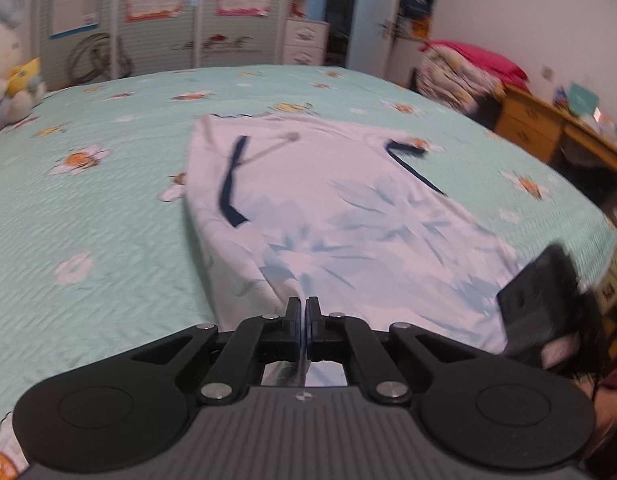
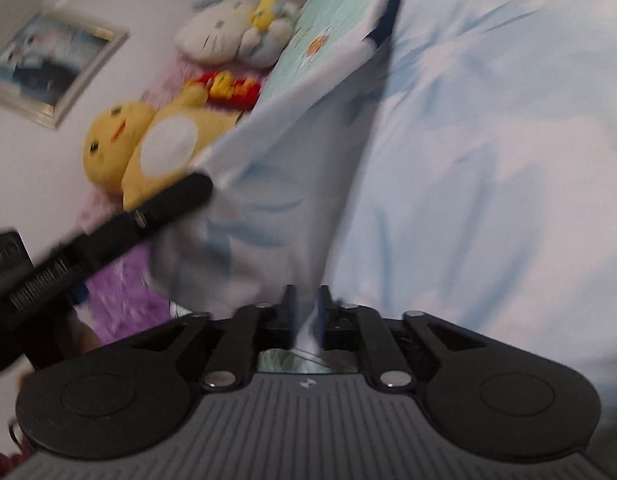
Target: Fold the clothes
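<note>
One shirt point(image 1: 328, 200), pale white with light blue marks and dark navy trim at the sleeves, lay on the bed point(image 1: 108, 184), with its near hem lifted off the cover. It looked thin, light and soft, so it would probably hang and fold easily but also slide and wrinkle; the hem corners seemed the best places to hold it, because a pull from there keeps the cloth flat.

The left gripper point(image 1: 303, 308) had its fingers pressed together on the near edge of the shirt, with a thin fold of cloth between them. The right gripper point(image 2: 306, 304) had its fingers nearly together, and a bunch of the same cloth stood in the small gap between them. In the right wrist view the left gripper was seen from the side, holding another part of the hem.

Around the bed I counted three soft toys point(image 2: 156, 148) at the wall side, one framed picture point(image 2: 48, 64), and one wooden desk point(image 1: 548, 128) on the other side.
</note>
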`<control>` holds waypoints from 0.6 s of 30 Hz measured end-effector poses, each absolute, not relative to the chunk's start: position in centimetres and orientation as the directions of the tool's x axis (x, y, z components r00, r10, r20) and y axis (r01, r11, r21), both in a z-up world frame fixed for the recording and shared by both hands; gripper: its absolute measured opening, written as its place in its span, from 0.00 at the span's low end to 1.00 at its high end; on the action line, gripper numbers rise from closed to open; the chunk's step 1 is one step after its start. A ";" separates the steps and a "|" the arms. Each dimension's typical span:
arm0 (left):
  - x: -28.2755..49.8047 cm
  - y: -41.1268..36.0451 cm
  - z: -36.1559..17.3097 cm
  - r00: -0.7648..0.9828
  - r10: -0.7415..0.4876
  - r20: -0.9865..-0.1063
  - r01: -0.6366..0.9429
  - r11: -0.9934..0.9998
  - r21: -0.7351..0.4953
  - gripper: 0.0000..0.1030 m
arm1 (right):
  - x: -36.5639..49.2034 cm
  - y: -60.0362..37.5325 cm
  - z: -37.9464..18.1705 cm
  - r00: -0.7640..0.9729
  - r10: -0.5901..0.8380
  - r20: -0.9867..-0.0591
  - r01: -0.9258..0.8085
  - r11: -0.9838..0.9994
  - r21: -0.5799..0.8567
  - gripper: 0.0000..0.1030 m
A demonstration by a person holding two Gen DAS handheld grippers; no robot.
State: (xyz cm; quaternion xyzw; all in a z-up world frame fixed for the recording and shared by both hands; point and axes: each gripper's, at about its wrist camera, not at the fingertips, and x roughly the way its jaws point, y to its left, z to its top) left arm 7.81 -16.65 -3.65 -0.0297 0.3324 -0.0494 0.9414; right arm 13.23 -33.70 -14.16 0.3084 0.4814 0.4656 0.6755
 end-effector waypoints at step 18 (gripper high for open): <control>7.2 -16.6 -7.2 0.710 -0.276 -0.648 0.093 0.949 -0.301 0.50 | 14.6 -41.1 -13.7 0.328 0.849 -0.416 -0.233 0.499 0.835 0.24</control>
